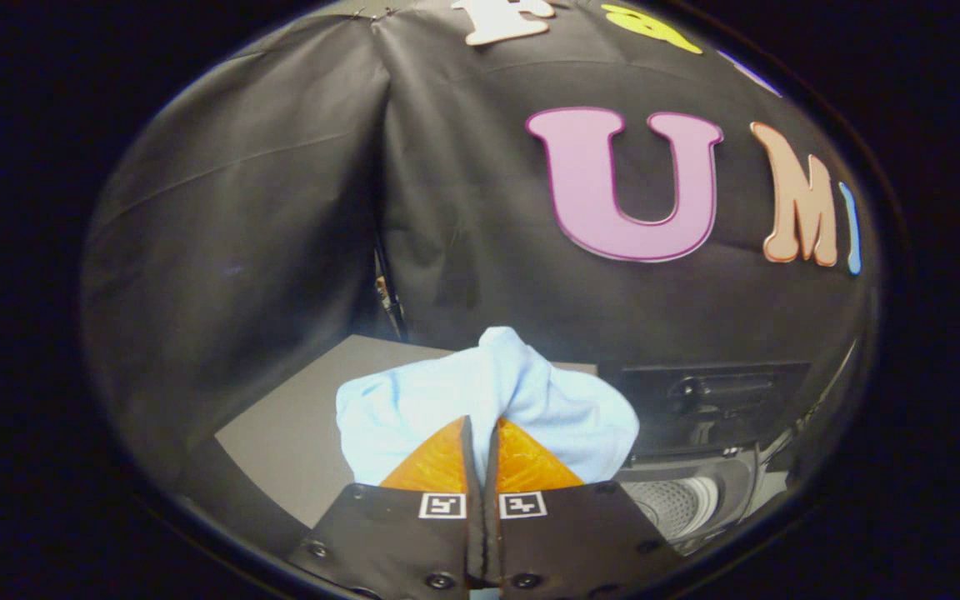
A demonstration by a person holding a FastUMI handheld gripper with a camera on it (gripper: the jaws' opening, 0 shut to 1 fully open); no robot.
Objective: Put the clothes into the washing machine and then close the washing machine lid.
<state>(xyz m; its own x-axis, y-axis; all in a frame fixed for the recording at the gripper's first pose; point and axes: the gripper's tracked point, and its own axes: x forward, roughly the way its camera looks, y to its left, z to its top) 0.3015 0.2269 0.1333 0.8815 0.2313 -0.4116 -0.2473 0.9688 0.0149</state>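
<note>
Black cloth (263, 217) forms the booth's wall behind everything, and a fold or seam is seen running down it where two panels meet. Below the cloth, toward the left, a grey worktop (297, 450) is spread out, bare on the part that is visible, with its far edge lying against the wall.

At the middle, a pale blue cloth (547, 400) is held up above the worktop. It is bunched into a soft lump, with a peak standing up at its top and folds falling to either side of the fingers. The tool (480, 433) is closed on this cloth: both fingers (438, 467) are pressed close together with only a thin slit between them, and the fabric is pinched at their tips and bulges out just ahead of them and around them. A strip of the cloth is also glimpsed low down in the slit between the fingers.

To the right, beyond the cloth and lower, the washer (697, 492) is seen. Its lid (713, 400) is raised and stands upright at the back against the wall. Beneath the lid, the drum (676, 504) is left open, and its perforated, light-coloured inner wall is visible. The blue cloth is held well apart from the drum, to its left and above the worktop.
</note>
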